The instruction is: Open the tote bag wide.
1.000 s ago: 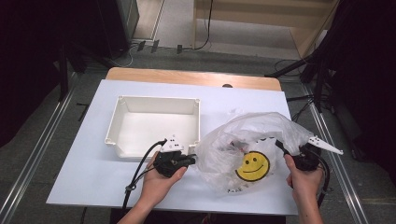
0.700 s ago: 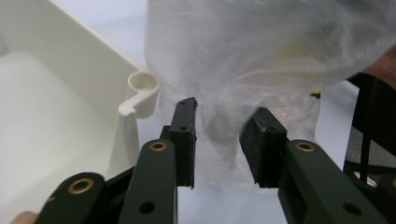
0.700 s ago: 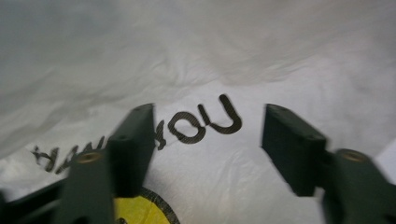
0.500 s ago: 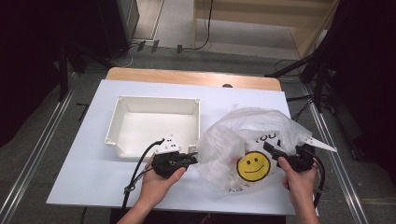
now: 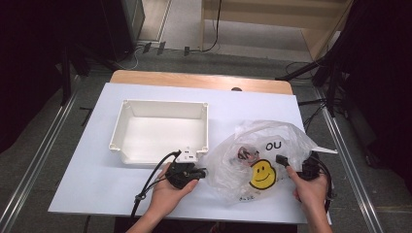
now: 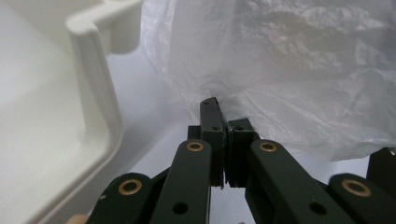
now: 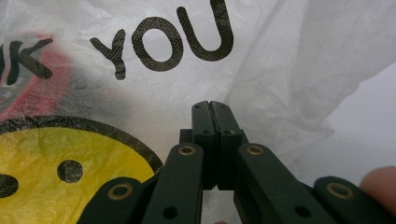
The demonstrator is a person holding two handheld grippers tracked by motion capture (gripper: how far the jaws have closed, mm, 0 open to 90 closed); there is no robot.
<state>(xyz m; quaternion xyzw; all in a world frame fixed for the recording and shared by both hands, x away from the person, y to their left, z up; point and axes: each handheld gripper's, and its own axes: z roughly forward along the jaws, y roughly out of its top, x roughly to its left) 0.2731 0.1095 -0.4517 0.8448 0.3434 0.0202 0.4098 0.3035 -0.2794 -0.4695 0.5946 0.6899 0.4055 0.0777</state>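
While we hold a hand-held gripper in each hand at the near edge of the white surface (image 5: 97, 194), a thin plastic bag (image 5: 262, 145) lies between them, printed with a yellow smiley face (image 5: 262, 174) and black letters. Our left hand-held gripper (image 5: 201, 172) sits at the bag's left edge, just in front of the near right corner of the white bin (image 5: 165, 109). In the left gripper view its jaws are pressed together with a fold of the bag's film (image 6: 219, 100) caught at their tips. Our right hand-held gripper (image 5: 281, 159) reaches in from the bag's right side, beside the face. Its jaws have just closed, and in the right gripper view they stand pressed together against the bag (image 7: 140, 84) below the letters; we cannot tell whether any film is pinched between them. Something red and dark (image 5: 245, 154) shows dimly through the plastic, left of the face.
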